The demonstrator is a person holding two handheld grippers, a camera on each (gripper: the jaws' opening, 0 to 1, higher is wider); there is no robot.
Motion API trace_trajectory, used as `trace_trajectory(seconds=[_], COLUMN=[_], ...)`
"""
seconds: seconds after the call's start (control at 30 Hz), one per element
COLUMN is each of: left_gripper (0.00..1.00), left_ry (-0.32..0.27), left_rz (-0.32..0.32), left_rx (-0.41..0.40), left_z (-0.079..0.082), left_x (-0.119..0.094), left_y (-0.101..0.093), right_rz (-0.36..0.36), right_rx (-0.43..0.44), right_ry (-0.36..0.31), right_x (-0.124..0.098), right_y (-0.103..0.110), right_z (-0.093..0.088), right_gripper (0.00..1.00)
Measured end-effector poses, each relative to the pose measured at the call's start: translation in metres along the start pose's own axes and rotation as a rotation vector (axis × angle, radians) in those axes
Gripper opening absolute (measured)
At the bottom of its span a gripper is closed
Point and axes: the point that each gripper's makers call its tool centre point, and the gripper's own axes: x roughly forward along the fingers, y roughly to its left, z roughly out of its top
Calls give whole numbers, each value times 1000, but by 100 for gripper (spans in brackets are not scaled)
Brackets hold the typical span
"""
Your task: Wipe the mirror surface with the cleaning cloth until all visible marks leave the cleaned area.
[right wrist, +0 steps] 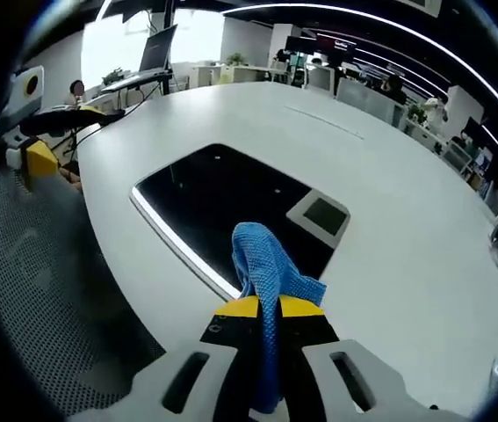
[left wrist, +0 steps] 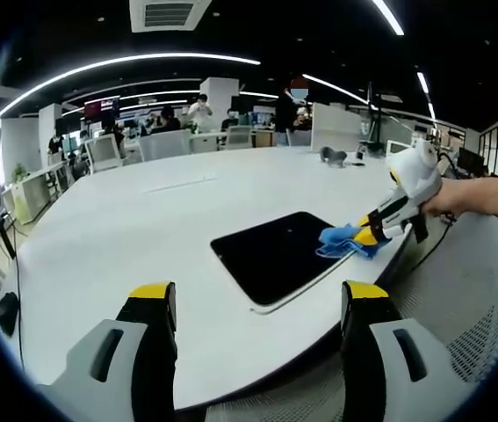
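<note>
The right gripper (left wrist: pixel 367 236) is pinching the blue cleaning cloth (right wrist: pixel 266 264) between closed jaws, pressing it at the mirror (left wrist: pixel 275 255) edge. The mirror is lying flat on the white table (left wrist: pixel 143 229). The left gripper (left wrist: pixel 257 303) is hovering wide open, holding nothing.

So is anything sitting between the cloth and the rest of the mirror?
Nothing visible. The right gripper holds the blue cloth at the mirror edge, and the dark glass ahead looks bare, showing only ceiling reflections.

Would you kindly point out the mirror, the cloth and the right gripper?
mirror (left wrist: pixel 270 255), left gripper view, dark glass centre.
cloth (right wrist: pixel 264 262), right gripper view, bunched blue top.
right gripper (right wrist: pixel 269 309), right gripper view, between yellow tips.
</note>
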Motion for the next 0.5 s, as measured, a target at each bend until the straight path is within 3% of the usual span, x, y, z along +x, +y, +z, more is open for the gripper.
trace_trajectory(seconds=[0.5], left_gripper=[75], left_ry=[-12], left_rz=[4], left_rx=[1], left_z=[3], left_x=[1], left_y=[2], right_rz=[-5], right_rx=[-45], right_ry=[37], right_x=[4], right_y=[-1], right_z=[3], right_gripper=[0])
